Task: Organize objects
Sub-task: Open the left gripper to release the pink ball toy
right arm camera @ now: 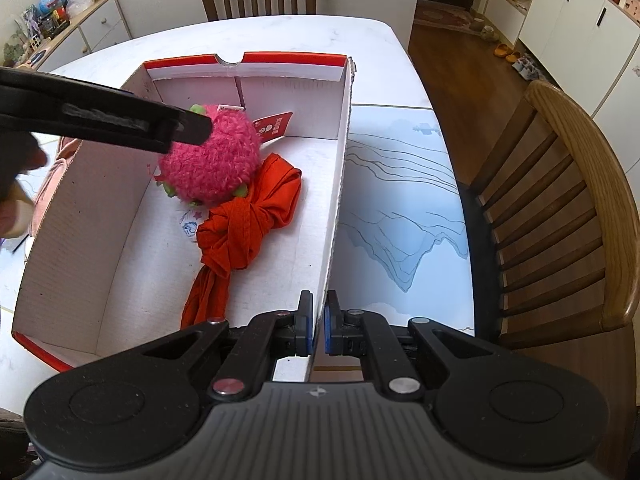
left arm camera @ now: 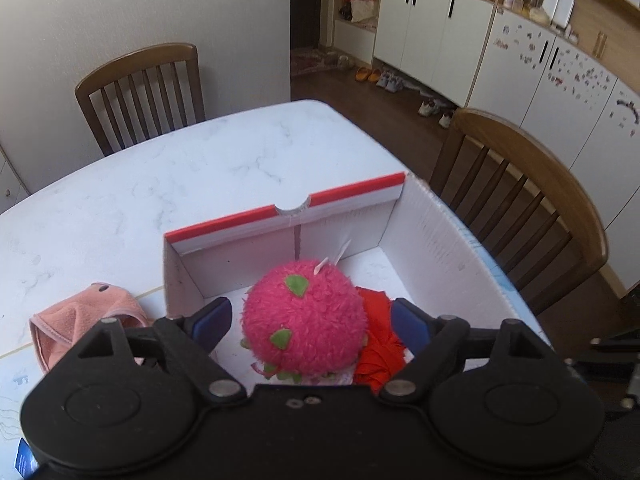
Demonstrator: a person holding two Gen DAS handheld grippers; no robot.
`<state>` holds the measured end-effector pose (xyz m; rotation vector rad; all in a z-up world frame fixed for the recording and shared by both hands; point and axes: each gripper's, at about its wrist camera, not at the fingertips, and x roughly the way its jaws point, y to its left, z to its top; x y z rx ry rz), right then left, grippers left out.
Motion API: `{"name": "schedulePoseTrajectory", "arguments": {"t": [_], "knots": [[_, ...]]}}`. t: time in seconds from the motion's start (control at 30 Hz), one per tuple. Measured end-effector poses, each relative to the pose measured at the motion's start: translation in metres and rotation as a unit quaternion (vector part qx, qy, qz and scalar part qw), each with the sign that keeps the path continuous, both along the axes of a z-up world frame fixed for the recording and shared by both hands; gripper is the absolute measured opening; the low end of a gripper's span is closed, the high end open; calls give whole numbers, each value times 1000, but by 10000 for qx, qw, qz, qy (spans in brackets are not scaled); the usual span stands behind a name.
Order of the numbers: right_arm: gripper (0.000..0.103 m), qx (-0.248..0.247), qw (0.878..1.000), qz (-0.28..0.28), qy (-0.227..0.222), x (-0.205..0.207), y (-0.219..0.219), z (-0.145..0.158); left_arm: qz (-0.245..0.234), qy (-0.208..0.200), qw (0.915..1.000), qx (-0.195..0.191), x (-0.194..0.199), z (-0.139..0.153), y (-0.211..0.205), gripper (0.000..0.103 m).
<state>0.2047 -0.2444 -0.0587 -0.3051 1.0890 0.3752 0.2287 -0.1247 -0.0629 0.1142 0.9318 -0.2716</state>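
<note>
A fuzzy pink plush ball [left arm camera: 304, 320] with green spots lies in a white cardboard box [left arm camera: 432, 240] with a red rim, against a knotted red cloth [left arm camera: 376, 340]. My left gripper [left arm camera: 310, 320] is open, with a blue pad on either side of the plush and a gap at each. In the right wrist view the plush [right arm camera: 212, 160] and the red cloth [right arm camera: 248, 216] lie mid-box, and a left finger [right arm camera: 188, 124] hovers at the plush's top. My right gripper [right arm camera: 318, 320] is shut on the near end of the box's right wall [right arm camera: 338, 208].
A pink cloth [left arm camera: 80, 320] lies on the white marble table [left arm camera: 180, 168] just left of the box. A pale blue printed mat [right arm camera: 400, 200] lies right of the box. Wooden chairs stand at the far side [left arm camera: 140, 88] and the right [right arm camera: 560, 220].
</note>
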Motion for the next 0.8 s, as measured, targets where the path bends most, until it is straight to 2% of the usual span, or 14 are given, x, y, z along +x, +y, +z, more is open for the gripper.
{"name": "schedulePoseTrajectory", "arguments": {"t": [0.17,0.4,0.47,0.63,0.8], "knots": [[5,-4,10000,-55,4,0,-1,0,3,-156,9998,-155,-11,17,13,89],[5,-36,9999,-154,15,0,-3,0,245,-239,9985,-420,-22,33,45,91],[5,-60,9999,-161,20,0,-3,1,310,-286,9982,-427,-25,37,54,92],[5,-125,9998,-161,26,1,-1,1,446,-442,9974,-357,-33,44,77,101],[5,-147,9997,-174,42,1,0,1,671,-515,9962,-207,-37,46,105,102]]}}
